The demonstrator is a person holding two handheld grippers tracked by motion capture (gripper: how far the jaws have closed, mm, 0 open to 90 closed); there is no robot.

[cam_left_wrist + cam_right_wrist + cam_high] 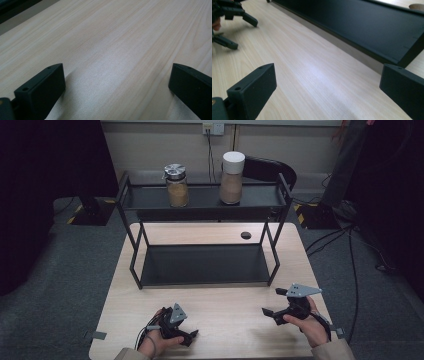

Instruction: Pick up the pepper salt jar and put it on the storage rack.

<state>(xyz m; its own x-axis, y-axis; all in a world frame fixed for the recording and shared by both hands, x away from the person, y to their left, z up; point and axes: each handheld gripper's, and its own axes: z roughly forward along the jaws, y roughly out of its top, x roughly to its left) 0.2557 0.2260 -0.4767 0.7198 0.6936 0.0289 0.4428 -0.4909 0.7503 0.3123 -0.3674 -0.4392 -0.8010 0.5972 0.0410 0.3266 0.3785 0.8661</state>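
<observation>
A black two-tier metal rack (131,240) stands on the far half of the pale wooden table (225,320). Its top shelf carries a silver-lidded glass jar (176,187) and a taller white-lidded jar (232,180), both with a brown filling. The lower shelf (362,25) is bare. Near the front edge, my left gripper (186,327) rests low over the wood, open, with bare table between its jaws (117,85). My right gripper (271,301) hovers at the front right, also open (328,85), and faces the rack's front rail. The left gripper (232,15) shows far off in the right gripper view.
A round cable hole (245,235) sits in the table behind the rack's right leg. A dark chair (270,170) stands beyond the rack. Cables (340,240) run over the grey carpet at the right. A wall socket (212,128) is at the back.
</observation>
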